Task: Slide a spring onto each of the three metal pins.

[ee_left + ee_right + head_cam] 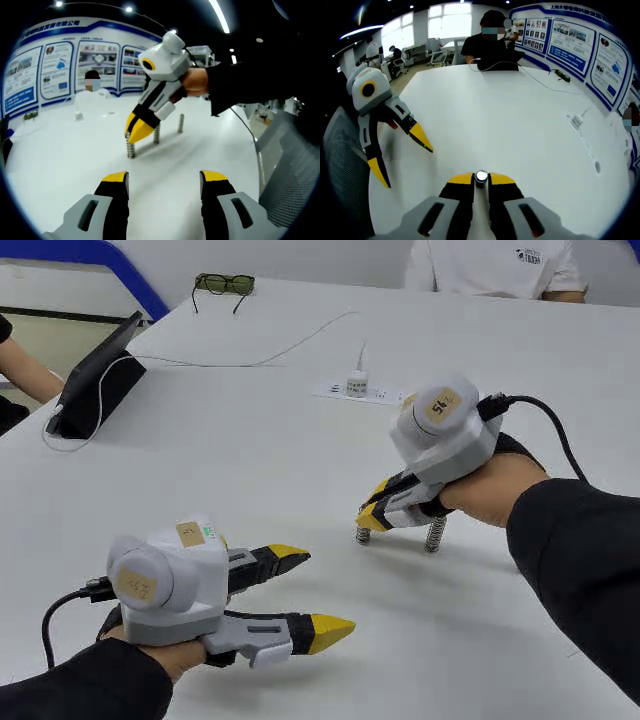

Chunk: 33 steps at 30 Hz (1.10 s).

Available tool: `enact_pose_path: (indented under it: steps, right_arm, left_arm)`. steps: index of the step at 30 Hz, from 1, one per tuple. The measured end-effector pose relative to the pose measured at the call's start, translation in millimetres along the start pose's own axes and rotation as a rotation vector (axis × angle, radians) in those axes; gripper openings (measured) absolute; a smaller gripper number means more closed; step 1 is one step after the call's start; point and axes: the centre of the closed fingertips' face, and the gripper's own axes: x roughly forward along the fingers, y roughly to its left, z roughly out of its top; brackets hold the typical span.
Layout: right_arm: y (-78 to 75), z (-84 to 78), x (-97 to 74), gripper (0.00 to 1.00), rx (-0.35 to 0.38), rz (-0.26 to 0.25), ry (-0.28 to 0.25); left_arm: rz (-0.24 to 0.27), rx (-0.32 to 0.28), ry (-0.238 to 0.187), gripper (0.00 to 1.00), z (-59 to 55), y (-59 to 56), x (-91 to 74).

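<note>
Left gripper, jaws spread, holds nothing; right gripper jaws clench a pin.

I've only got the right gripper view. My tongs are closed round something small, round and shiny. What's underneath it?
Observer: The left gripper view shows a coiled spring standing upright on the table, with the right gripper pinching its top.
Operator: Any more of them nearby?
Observer: Two more stand in line beyond it: a second upright spring, then a far pin that looks bare, though it is small in the picture.
</note>
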Motion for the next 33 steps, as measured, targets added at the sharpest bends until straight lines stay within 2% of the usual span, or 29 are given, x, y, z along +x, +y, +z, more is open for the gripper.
enact_pose_path:
  steps: [18, 33]
  right_arm:
    - [-0.2, -3.4, -18.8, 0.18, -0.005, -0.025, -0.029]
    - [12.1, -6.0, -38.4, 0.2, -0.021, -0.044, -0.063]
  left_arm:
    - [0.002, 0.001, -0.006, 0.59, 1.8, -0.7, 1.9]
    - [0.004, 0.001, -0.009, 0.6, 3.4, 0.4, 2.5]
